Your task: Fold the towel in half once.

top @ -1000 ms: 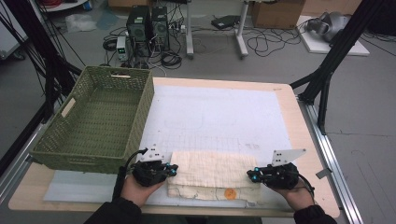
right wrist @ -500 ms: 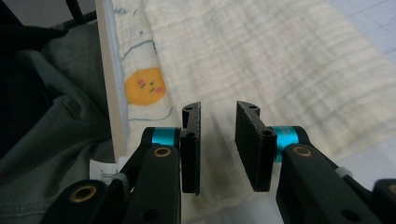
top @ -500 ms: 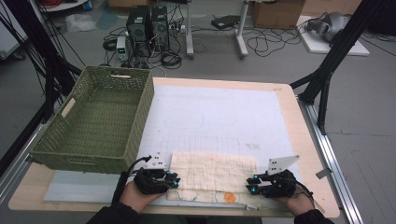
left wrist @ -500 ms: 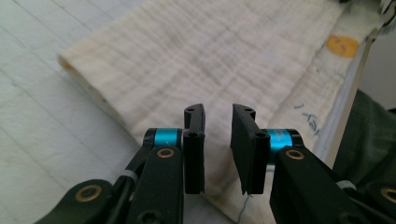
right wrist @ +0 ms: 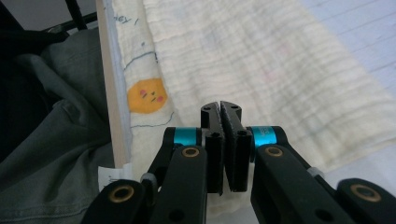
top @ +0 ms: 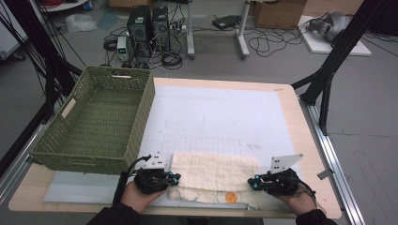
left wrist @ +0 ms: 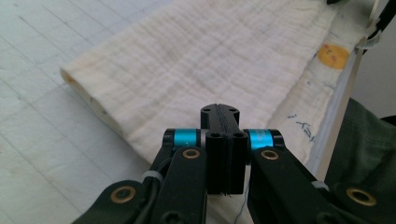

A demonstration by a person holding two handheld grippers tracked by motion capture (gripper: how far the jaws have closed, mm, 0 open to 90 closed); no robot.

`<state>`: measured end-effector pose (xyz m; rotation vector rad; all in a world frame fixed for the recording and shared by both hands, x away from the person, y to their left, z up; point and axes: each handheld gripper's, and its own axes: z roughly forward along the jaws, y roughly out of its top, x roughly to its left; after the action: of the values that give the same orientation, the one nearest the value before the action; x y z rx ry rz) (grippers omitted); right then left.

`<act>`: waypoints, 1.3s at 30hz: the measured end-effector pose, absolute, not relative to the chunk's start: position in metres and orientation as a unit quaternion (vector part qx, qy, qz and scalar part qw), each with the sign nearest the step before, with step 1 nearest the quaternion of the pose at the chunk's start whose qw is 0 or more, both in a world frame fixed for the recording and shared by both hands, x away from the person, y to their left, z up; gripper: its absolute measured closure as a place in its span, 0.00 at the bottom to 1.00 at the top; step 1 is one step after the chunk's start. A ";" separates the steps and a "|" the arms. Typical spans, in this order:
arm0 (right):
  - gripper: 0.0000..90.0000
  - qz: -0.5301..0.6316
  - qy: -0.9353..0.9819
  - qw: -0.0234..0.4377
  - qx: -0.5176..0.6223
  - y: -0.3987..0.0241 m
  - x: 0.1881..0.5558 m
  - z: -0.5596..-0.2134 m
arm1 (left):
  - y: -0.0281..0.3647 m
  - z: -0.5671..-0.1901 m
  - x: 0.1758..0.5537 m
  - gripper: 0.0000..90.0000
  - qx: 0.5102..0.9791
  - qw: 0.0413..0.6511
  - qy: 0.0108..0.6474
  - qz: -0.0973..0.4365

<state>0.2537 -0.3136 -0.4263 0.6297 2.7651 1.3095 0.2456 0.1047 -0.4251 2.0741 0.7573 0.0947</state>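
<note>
A cream folded cloth (top: 213,171) lies flat on the white mat near the table's front edge, with an orange face print (top: 230,197) on its near layer. My left gripper (top: 176,178) rests at the cloth's left end and my right gripper (top: 252,183) at its right end. Both have just been closing. In the left gripper view the jaws (left wrist: 219,109) are pressed together just above the cloth (left wrist: 210,56), with nothing seen between them. In the right gripper view the jaws (right wrist: 219,106) also meet over the cloth (right wrist: 261,60), beside the orange print (right wrist: 145,94).
A green woven basket (top: 117,75) stands at the table's left, close behind my left hand. The white gridded mat (top: 211,112) covers the middle of the table. The wooden front edge (right wrist: 112,93) runs just beside my right gripper. Black frame legs rise at the far right.
Both hands have settled a touch nearer the front edge of the table. The cloth lies where it was.
</note>
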 end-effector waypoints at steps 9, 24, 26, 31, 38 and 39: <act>0.98 0.439 0.874 0.003 0.210 -0.317 0.255 -0.421 | 0.106 -0.424 0.248 0.99 0.838 0.449 0.310 0.026; 0.97 0.437 0.869 -0.011 0.232 -0.311 0.267 -0.424 | 0.095 -0.433 0.257 0.98 0.844 0.435 0.313 0.015; 0.97 0.444 0.865 -0.008 0.233 -0.311 0.268 -0.422 | 0.095 -0.433 0.257 0.99 0.842 0.437 0.316 0.015; 0.98 0.448 0.863 -0.014 0.233 -0.312 0.266 -0.421 | 0.098 -0.431 0.255 0.99 0.839 0.443 0.317 0.014; 0.98 0.454 0.862 -0.011 0.226 -0.317 0.250 -0.412 | 0.112 -0.417 0.244 0.99 0.824 0.467 0.320 0.011; 0.98 0.459 0.860 -0.006 0.223 -0.319 0.248 -0.410 | 0.114 -0.416 0.242 0.99 0.823 0.469 0.321 0.012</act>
<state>0.2478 -0.3186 -0.4103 0.7043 2.7125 1.4471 0.2420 0.1135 -0.4160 2.0180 0.7868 0.0289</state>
